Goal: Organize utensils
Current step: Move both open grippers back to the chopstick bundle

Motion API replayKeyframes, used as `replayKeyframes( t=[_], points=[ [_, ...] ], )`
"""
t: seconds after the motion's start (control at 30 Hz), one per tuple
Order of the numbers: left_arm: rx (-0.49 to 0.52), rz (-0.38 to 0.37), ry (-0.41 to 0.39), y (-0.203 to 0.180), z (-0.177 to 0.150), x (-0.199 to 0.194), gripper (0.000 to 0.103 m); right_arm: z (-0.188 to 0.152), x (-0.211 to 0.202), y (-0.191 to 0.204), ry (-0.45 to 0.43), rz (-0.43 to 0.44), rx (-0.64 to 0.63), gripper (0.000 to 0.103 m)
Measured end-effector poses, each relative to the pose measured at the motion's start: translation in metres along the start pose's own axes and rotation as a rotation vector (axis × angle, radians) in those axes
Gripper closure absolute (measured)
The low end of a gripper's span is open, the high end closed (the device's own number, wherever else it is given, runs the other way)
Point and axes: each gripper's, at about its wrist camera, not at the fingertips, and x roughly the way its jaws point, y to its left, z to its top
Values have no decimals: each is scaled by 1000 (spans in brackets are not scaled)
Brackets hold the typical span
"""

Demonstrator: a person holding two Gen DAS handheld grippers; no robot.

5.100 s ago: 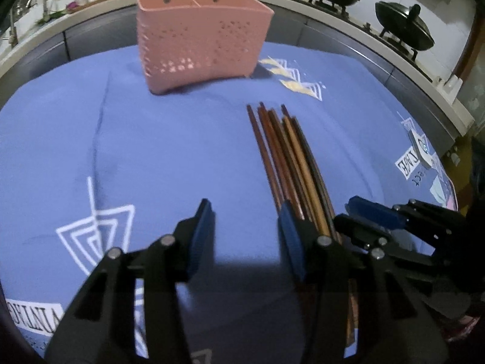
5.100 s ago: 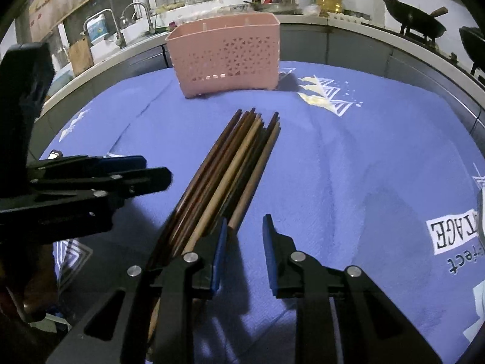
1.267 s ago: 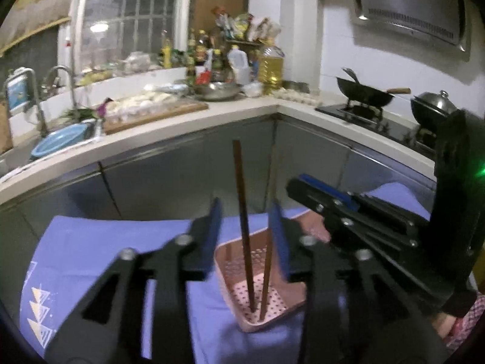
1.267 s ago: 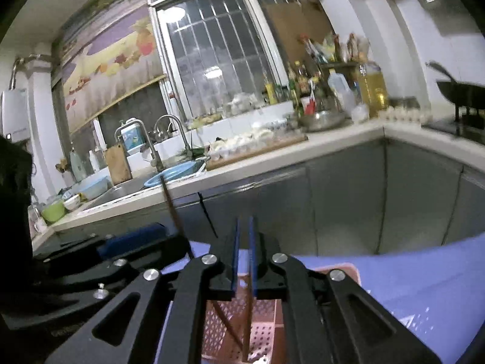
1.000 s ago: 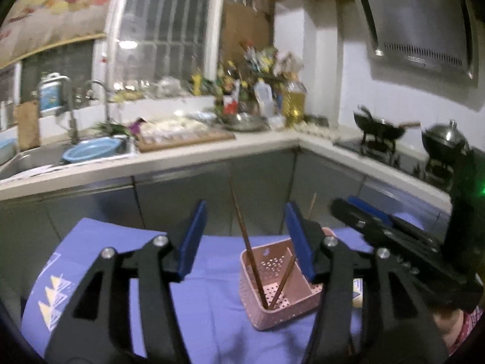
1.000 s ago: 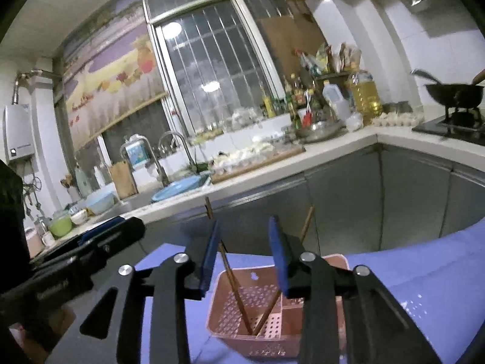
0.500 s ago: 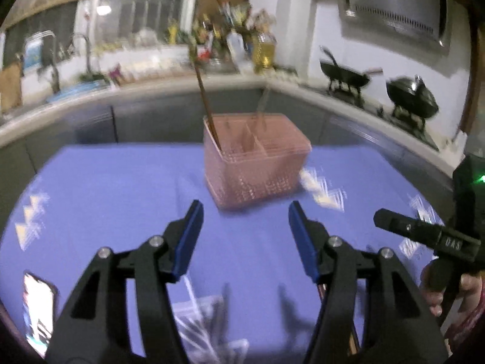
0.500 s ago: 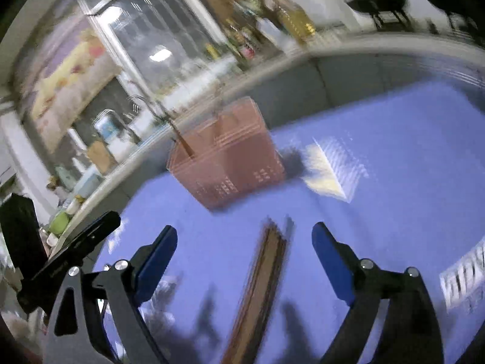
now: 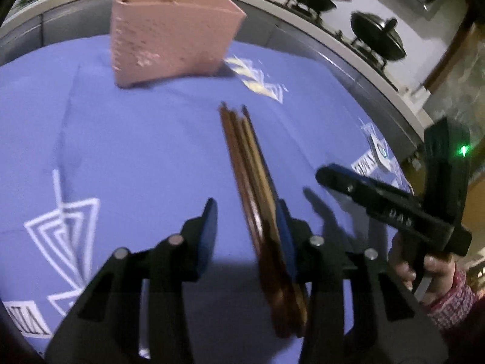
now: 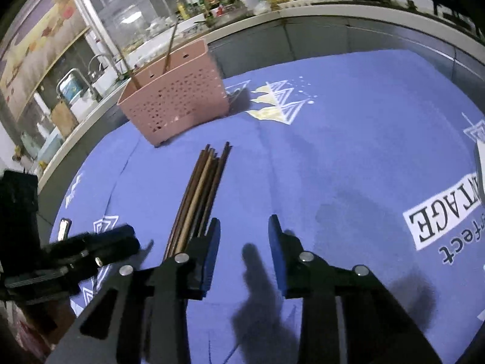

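Left wrist view: left gripper [image 9: 247,230] low centre, jaws closing, still apart; chopstick bundle [image 9: 251,182] lies on the blue cloth [image 9: 136,151] and runs between them, hard against the right finger; whether the pad presses on it, can't tell; pink basket [image 9: 169,36] upper left.

Right wrist view: right gripper [image 10: 242,250] low centre, jaws closing, gap over bare cloth; bundle just left of its left finger; basket upper left with two chopsticks [image 10: 168,51] upright inside.

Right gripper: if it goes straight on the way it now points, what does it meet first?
Probably only the bare blue tablecloth. The right gripper, jaws closing on nothing, points beside the bundle of brown wooden chopsticks, which lies at its left finger; depth is unclear.
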Motion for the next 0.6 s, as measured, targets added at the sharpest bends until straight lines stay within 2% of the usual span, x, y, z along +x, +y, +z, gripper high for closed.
replayKeyframes(
  t=[0.13, 0.2, 0.3, 0.33, 0.37, 0.43, 0.6],
  points=[
    [27, 13, 36, -12, 1, 15, 65, 1, 0, -4, -4, 17, 19, 70],
    [40, 55, 58, -16, 0, 27, 65, 2, -1, -4, -4, 28, 17, 70],
    [63, 93, 44, -17, 3, 27, 66, 3, -2, -2, -6, 33, 6, 70],
    [56, 129, 43, -14, 4, 27, 72, 3, -1, -1, -7, 37, -1, 70],
    [56, 150, 41, -11, 5, 26, 82, 3, -1, 1, -8, 40, -4, 70],
    [33, 149, 41, 0, 5, 22, 87, 3, 0, 4, -8, 47, -17, 70],
    [6, 131, 50, 7, 8, 16, 87, 1, 4, 20, 1, 56, -75, 70]
  ],
)
